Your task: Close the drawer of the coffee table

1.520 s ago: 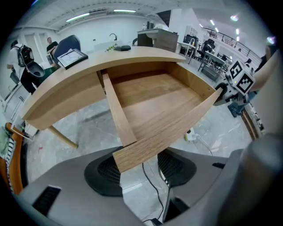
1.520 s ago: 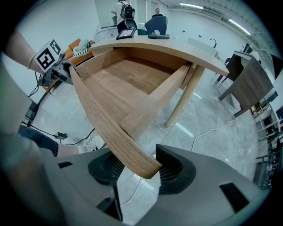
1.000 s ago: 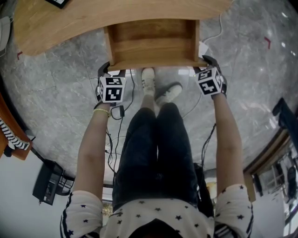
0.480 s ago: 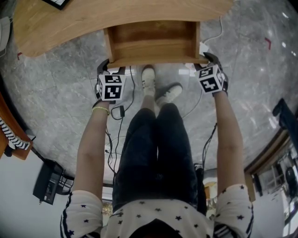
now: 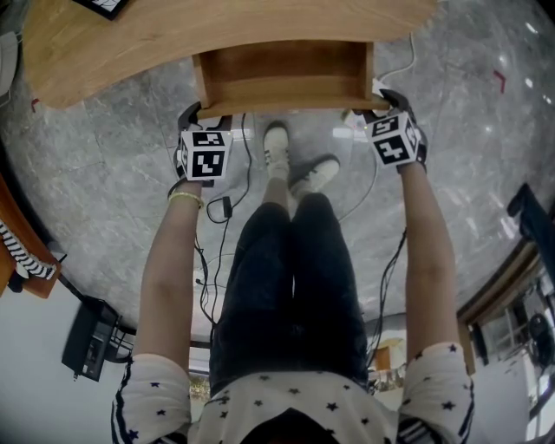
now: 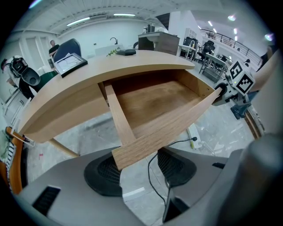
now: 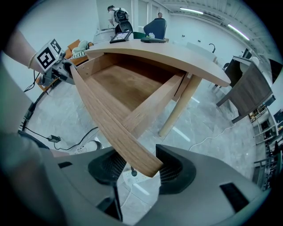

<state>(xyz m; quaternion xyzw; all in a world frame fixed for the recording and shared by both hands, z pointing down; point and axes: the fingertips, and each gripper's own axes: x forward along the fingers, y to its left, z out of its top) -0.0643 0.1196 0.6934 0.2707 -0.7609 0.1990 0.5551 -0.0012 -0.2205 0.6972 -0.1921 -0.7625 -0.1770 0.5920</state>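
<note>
Abreast: left tongs point(image 5: 201, 113), drawer point(image 5: 286, 82), right tongs point(image 5: 387, 99)

We get bright, even light from long white ceiling strip lamps point(image 7: 192, 9) — sharp centres, soft shadows, heavy fisheye bending, black corners.
</note>
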